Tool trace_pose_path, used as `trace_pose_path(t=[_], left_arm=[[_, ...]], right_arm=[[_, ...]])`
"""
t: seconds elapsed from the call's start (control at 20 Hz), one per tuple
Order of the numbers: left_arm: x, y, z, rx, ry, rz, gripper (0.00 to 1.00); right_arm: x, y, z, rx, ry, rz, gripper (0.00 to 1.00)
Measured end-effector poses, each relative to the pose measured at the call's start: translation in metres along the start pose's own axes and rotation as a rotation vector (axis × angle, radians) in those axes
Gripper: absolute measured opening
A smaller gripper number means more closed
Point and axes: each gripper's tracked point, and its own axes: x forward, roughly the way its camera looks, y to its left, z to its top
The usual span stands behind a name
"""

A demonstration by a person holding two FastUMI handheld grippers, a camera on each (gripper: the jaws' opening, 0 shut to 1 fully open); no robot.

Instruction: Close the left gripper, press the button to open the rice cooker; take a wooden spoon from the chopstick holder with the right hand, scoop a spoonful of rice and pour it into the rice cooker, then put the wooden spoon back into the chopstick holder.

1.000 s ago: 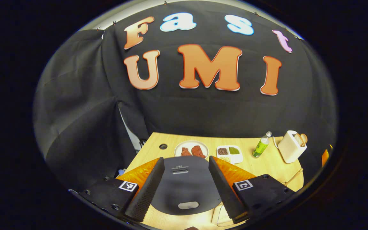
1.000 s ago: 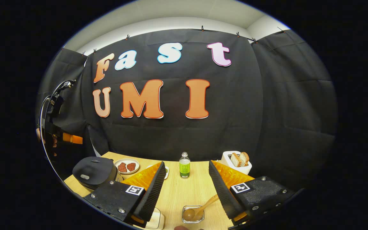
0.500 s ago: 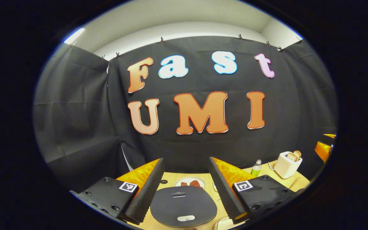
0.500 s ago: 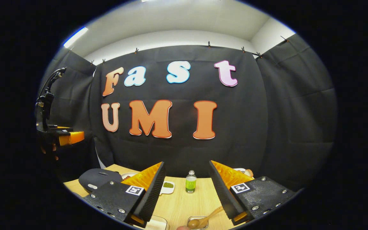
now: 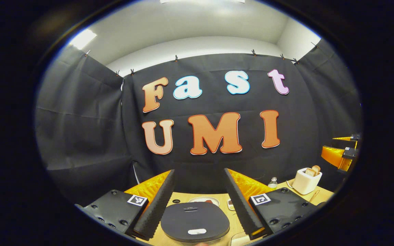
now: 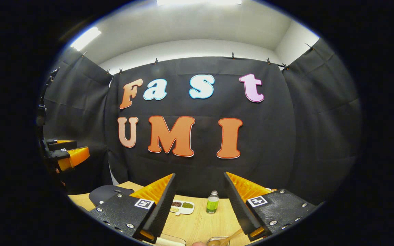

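The dark rice cooker [image 5: 194, 220] sits shut on the wooden table, low between the fingers of my left gripper [image 5: 199, 172], which is open and holds nothing. A pale button [image 5: 197, 231] shows on the near side of its lid. In the right gripper view the rice cooker [image 6: 105, 194] lies at the lower left. My right gripper [image 6: 199, 175] is open and holds nothing. The wooden spoon [image 6: 225, 239] rests in a small clear holder [image 6: 217, 242] at the bottom edge, between and below the fingers.
A plate of red food [image 5: 204, 199], a green bottle [image 6: 212, 202], a divided dish [image 6: 182, 206] and a white toaster [image 5: 306, 180] with bread stand toward the back of the table [image 6: 200, 222]. The other gripper shows at the side: right gripper [image 5: 340, 154], left gripper [image 6: 65, 155].
Both views have tilted upward, so the table and its objects have sunk toward the bottom and more wall and ceiling show. Both grippers stay open.
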Motion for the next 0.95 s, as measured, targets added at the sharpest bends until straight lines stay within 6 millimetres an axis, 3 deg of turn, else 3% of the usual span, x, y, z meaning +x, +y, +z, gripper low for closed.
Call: trace_pose_path(t=[0.1,0.45,0.7,0.95], left_arm=[[-0.002,-0.003,-0.007,0.017,0.011,0.013,0.98],[-0.008,-0.007,0.007,0.012,-0.033,0.004,0.99],[-0.007,-0.006,0.001,-0.004,-0.022,-0.001,0.90],[-0.011,-0.010,0.003,-0.018,-0.043,-0.021,0.90]], right_arm=[[0.001,0.005,-0.005,0.008,0.010,0.014,0.84],[0.001,0.010,-0.011,0.002,0.027,0.030,0.84],[0.004,0.014,-0.007,-0.004,0.015,0.036,0.84],[0.004,0.021,-0.007,0.002,0.010,0.042,0.84]])
